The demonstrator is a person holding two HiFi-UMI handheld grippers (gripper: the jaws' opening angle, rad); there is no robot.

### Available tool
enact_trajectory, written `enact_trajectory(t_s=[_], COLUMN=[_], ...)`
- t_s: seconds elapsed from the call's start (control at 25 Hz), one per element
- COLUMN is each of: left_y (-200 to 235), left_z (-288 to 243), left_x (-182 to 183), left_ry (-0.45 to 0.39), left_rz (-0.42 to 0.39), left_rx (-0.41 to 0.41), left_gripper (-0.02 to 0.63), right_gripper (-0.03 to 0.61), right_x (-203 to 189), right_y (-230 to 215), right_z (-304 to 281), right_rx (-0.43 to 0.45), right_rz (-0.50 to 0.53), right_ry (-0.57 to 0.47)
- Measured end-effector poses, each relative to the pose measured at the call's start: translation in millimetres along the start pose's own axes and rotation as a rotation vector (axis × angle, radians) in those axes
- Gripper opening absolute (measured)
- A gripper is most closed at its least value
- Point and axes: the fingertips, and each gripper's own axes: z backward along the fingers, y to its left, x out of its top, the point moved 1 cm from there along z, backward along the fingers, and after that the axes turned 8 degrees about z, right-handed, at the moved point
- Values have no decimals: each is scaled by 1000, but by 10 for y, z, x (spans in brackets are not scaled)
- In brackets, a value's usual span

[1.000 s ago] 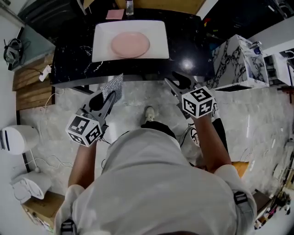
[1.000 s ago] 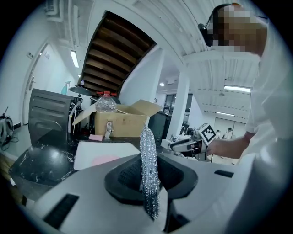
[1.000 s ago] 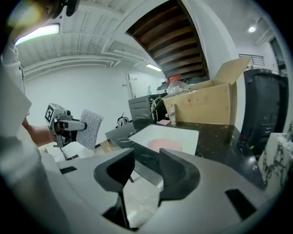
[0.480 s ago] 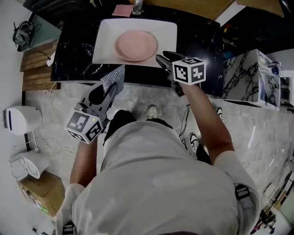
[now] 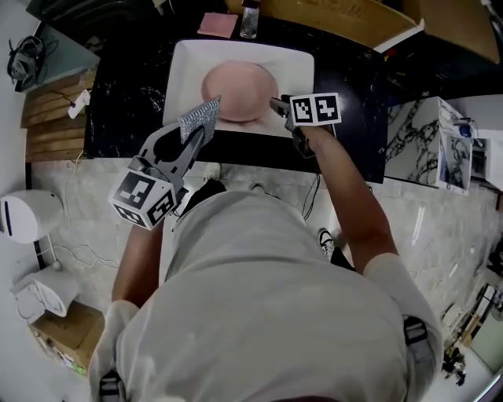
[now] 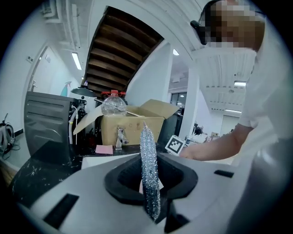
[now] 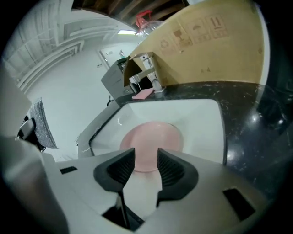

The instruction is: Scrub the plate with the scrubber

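Left gripper (image 5: 193, 137) clamped, right gripper (image 5: 277, 104) parted (slightly)

The plate (image 5: 239, 82) was pale pink in a white basin (image 5: 303, 64), the surface (image 5: 126, 98) black with white veining, the scrubber (image 5: 200, 119) glittery silver, the far cardboard box (image 5: 354, 20) brown, and the left gripper (image 5: 194, 135) and right gripper (image 5: 277, 104) carried black-and-white square markers.
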Motion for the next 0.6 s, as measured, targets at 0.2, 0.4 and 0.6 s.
enact_trajectory(t_s=[0.2, 0.4, 0.6], left_y=[435, 777, 1076], left_z=[-153, -232, -262], left_x=[190, 191, 179], left_ry=[11, 50, 88], left_rz=[-11, 7, 20], left_rx=[-67, -131, -182], left_gripper=[74, 74, 74], right_gripper=[147, 147, 147], right_x=[-122, -253, -347], right_y=[-242, -406, -535], right_z=[-388, -597, -728], right_rx=[-43, -67, -141], right_rz=[-152, -342, -476], right_ry=[77, 99, 119])
